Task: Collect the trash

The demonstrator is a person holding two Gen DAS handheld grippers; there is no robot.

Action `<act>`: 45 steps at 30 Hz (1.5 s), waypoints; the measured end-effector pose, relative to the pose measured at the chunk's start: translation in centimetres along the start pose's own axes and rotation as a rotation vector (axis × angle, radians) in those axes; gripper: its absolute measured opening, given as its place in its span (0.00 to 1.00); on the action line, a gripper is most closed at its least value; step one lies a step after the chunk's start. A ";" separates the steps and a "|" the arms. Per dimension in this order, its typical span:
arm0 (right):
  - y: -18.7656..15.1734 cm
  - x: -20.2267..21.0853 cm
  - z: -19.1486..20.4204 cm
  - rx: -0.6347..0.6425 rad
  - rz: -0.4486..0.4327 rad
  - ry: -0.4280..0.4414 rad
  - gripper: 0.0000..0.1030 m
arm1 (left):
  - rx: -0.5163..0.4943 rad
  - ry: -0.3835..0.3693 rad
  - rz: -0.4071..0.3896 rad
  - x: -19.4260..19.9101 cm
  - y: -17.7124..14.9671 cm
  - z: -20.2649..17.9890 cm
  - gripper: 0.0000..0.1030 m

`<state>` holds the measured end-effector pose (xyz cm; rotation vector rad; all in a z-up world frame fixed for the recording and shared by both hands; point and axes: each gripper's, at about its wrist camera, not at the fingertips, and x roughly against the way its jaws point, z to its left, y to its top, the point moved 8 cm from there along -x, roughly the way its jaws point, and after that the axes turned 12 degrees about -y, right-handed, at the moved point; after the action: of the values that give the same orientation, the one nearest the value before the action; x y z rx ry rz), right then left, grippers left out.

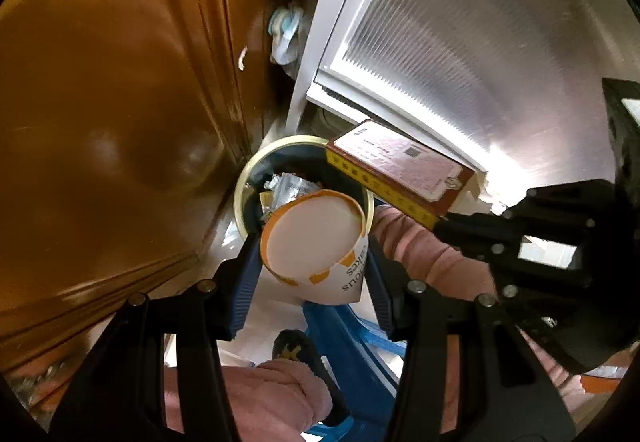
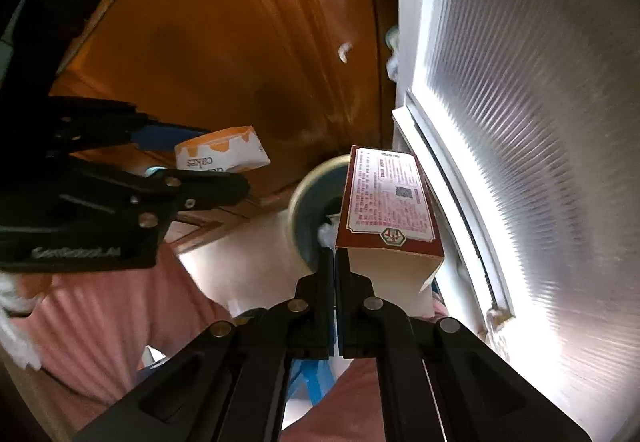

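Both pieces of trash hang over the bin (image 1: 244,181), a round yellow-rimmed can with a dark liner and crumpled wrappers already inside, tucked between a wooden cabinet (image 1: 112,89) and a ribbed glass door (image 1: 480,41). The left gripper (image 1: 312,266) pinches a flattened white-and-orange paper wrapper (image 1: 316,242) between its blue pads, directly above the near side of the bin's mouth. The right gripper (image 2: 334,262), its fingers pressed nearly together, nips the edge flap of a brown carton (image 2: 386,197), which juts out ahead of it over the bin's far rim. To do this well, I'd say the carton wants tipping nose-down and bringing further over the opening before letting go, since it is long and could catch on the rim; the wrapper looks ready to drop straight down. The wrapper reads "Cakes" and part of a word ending "ous"; the carton's label is dense small print with a QR code, too small to read; the left gripper's body shows lettering I cannot make out.
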<state>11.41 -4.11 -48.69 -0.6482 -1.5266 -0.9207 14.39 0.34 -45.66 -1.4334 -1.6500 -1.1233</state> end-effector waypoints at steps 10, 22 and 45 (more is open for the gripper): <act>0.5 -3.8 -0.3 -0.077 0.058 0.037 0.04 | 0.012 0.050 0.079 -3.7 1.2 1.8 0.46; -0.8 -2.2 -1.9 -0.193 0.051 0.044 0.26 | -0.001 0.059 0.059 -2.9 1.5 1.7 0.76; -1.6 18.4 -2.4 -0.324 -0.264 -0.171 0.35 | -0.066 0.068 -0.248 15.5 -1.6 -7.1 0.77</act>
<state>8.30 -8.74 -30.93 -0.7836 -1.6564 -1.3604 9.85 0.10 -29.15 -1.2395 -1.7927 -1.3602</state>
